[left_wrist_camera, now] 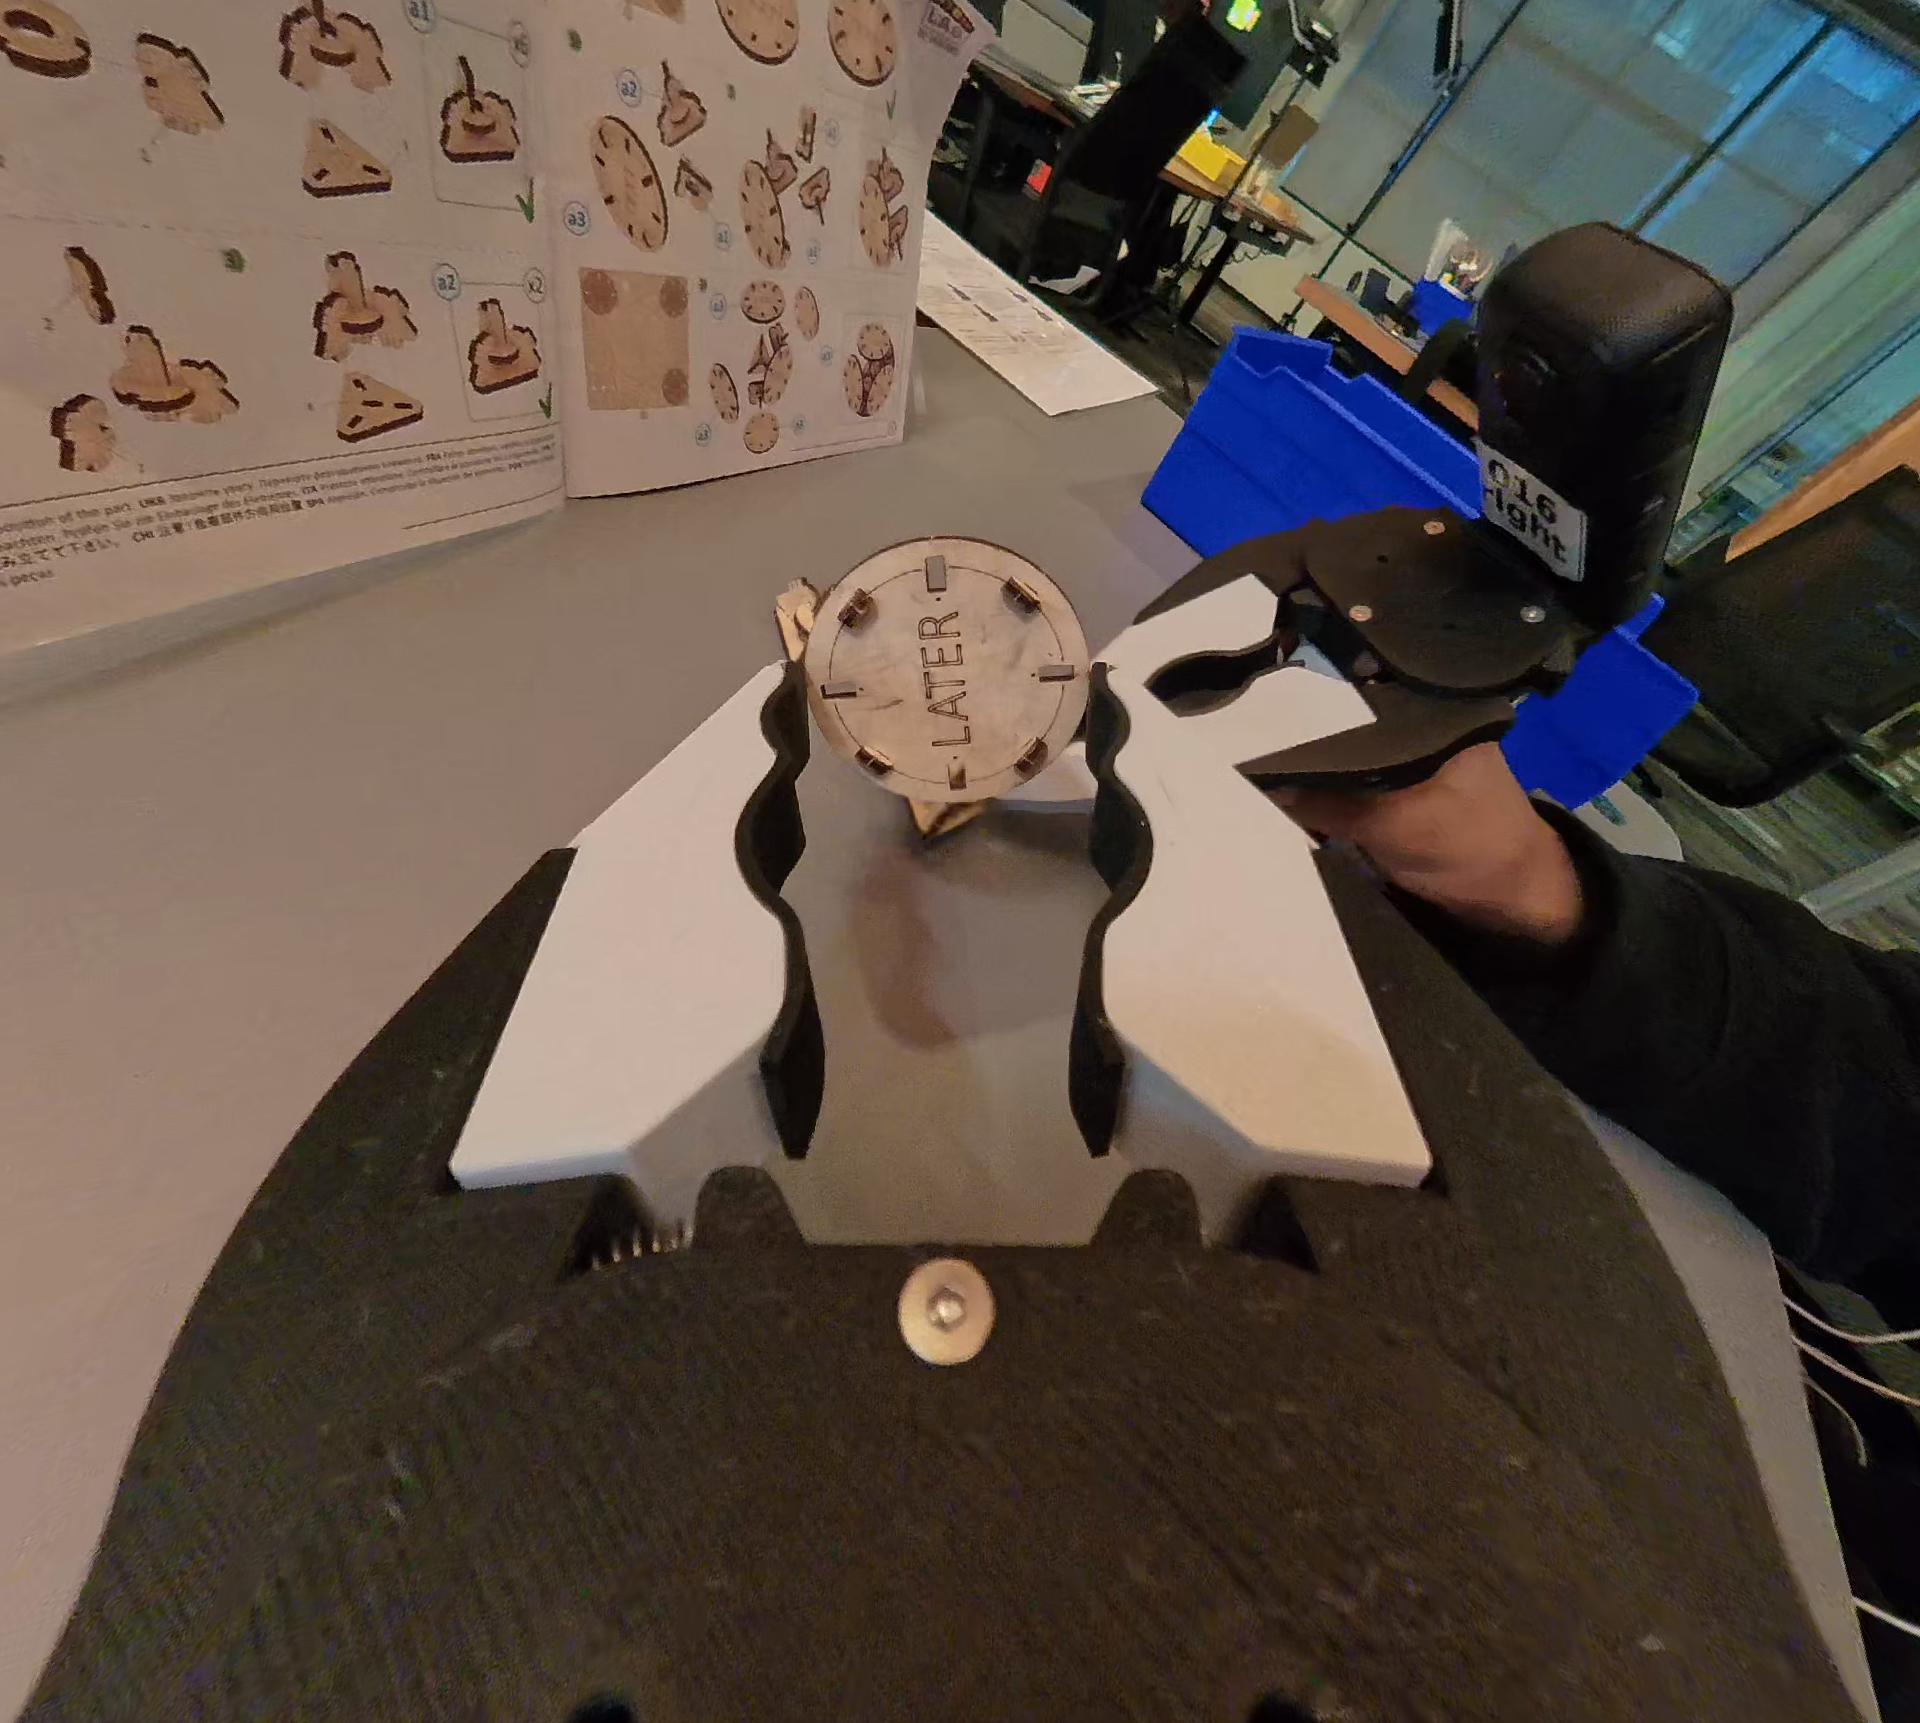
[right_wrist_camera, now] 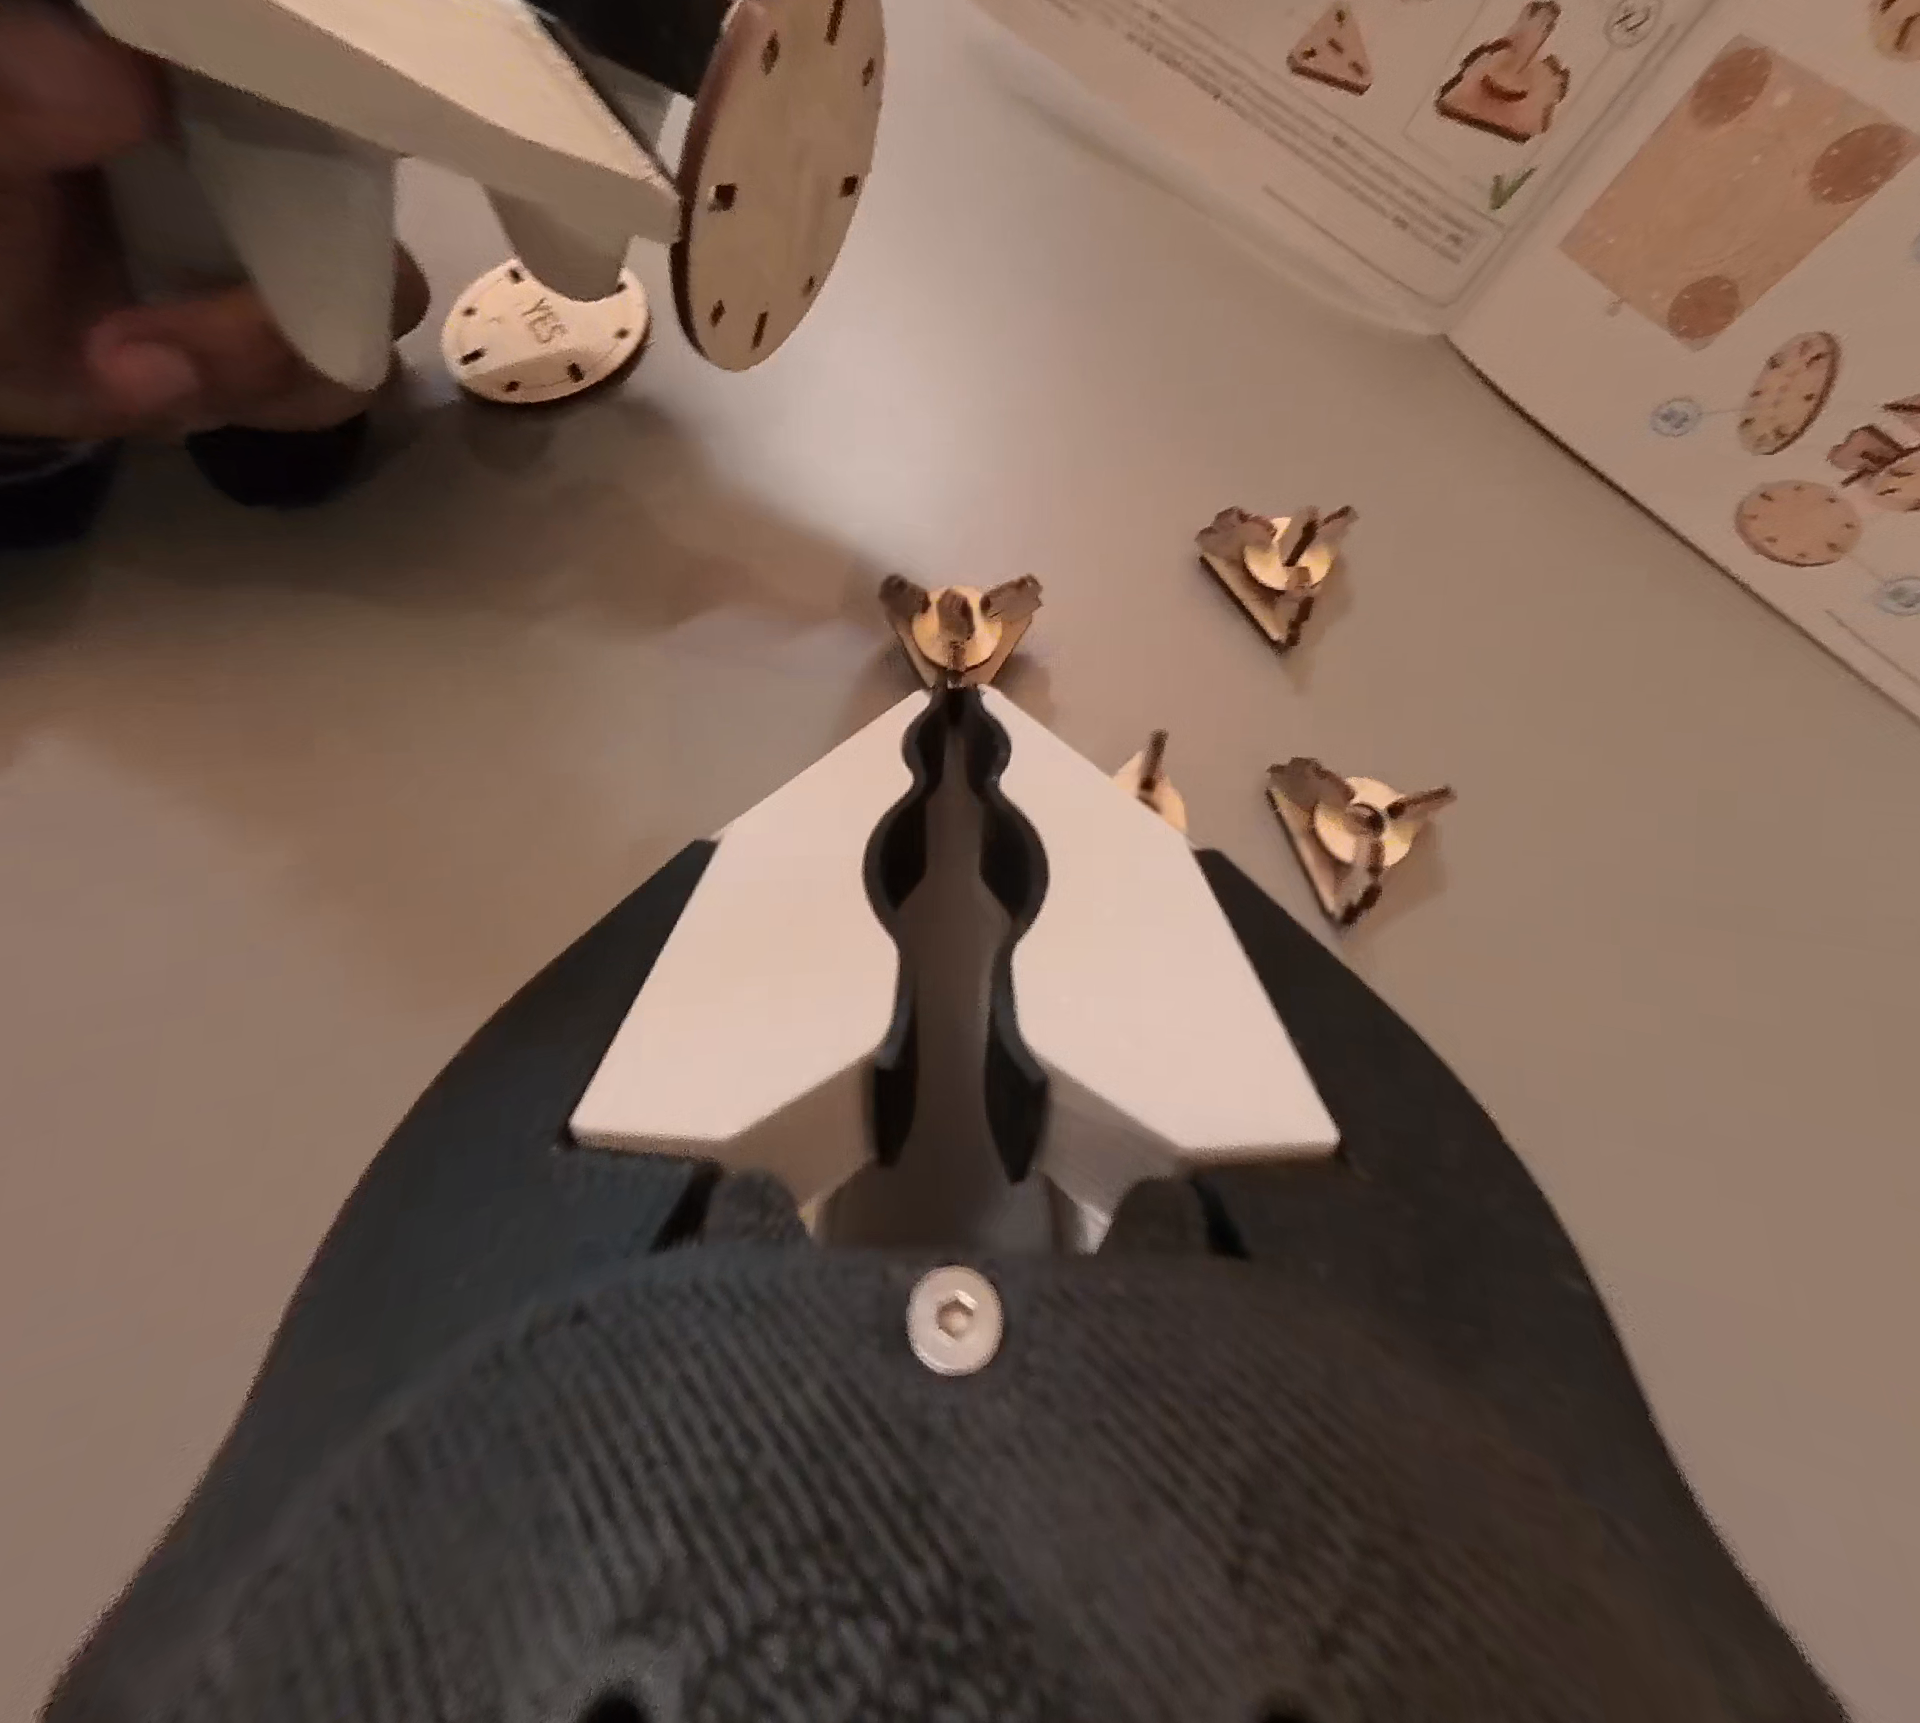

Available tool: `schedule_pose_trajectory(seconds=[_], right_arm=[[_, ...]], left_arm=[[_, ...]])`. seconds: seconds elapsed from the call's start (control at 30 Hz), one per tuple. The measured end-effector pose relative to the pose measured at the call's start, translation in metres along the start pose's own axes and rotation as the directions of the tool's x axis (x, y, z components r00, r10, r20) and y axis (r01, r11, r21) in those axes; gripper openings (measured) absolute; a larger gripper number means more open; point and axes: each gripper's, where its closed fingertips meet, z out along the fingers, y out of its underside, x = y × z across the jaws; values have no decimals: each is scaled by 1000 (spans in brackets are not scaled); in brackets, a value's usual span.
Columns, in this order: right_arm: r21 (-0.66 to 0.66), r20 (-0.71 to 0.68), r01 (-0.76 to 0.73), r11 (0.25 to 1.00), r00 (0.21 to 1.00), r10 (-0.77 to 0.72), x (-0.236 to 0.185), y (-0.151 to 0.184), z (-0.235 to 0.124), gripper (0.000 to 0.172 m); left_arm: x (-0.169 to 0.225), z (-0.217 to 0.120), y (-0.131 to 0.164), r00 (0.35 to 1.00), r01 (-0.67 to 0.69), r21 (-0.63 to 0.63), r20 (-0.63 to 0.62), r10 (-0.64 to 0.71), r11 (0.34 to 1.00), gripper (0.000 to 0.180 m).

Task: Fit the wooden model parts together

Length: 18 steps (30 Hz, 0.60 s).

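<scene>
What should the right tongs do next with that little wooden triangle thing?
Probably lift it gently. The right tongs look closed on a thin upright tab of the small wooden triangle piece, which looks to be resting on the grey table. The left tongs hold a slotted wooden disc up nearby.

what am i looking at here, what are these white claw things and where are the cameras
No robot here: a person holds two hand-held grippers, each with a camera looking along its white jaws. The left gripper grips a round wooden disc by its edges, lifted off the grey table. The right gripper, jaws closed, pinches a thin peg on a small triangular wooden assembly. Nearby lie two more such assemblies, another disc, an open instruction booklet and a blue bin.
</scene>
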Motion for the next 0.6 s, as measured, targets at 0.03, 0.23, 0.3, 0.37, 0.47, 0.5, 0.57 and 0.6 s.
schedule_pose_trajectory(seconds=[0.03,0.23,0.3,0.37,0.47,0.5,0.57,0.6], right_arm=[[-17,18,-5,1000,1000,5,-2,3,-2,0],[-128,3,101,987,995,-102,1,13,-13,1],[-143,13,133,981,991,-132,-2,13,-17,1],[-148,5,154,977,988,-154,-3,11,-22,1],[-172,2,176,969,984,-178,-3,13,-28,1],[-188,9,175,966,984,-177,-3,15,-31,1],[-208,21,163,965,987,-162,-2,19,-35,1],[-211,33,151,966,989,-147,-3,20,-37,1]], left_arm=[[1,0,1,1000,-8,-4,1,8,1000,54],[4,3,5,999,-49,-28,4,49,998,54],[5,3,6,999,-49,-34,0,49,998,54],[7,5,8,999,-47,-47,-13,47,998,54],[11,7,12,998,-61,-66,-30,59,996,54],[12,7,13,997,-70,-71,-35,68,995,54],[16,8,15,995,-92,-82,-48,89,992,54],[19,9,16,993,-107,-86,-61,102,991,54]])
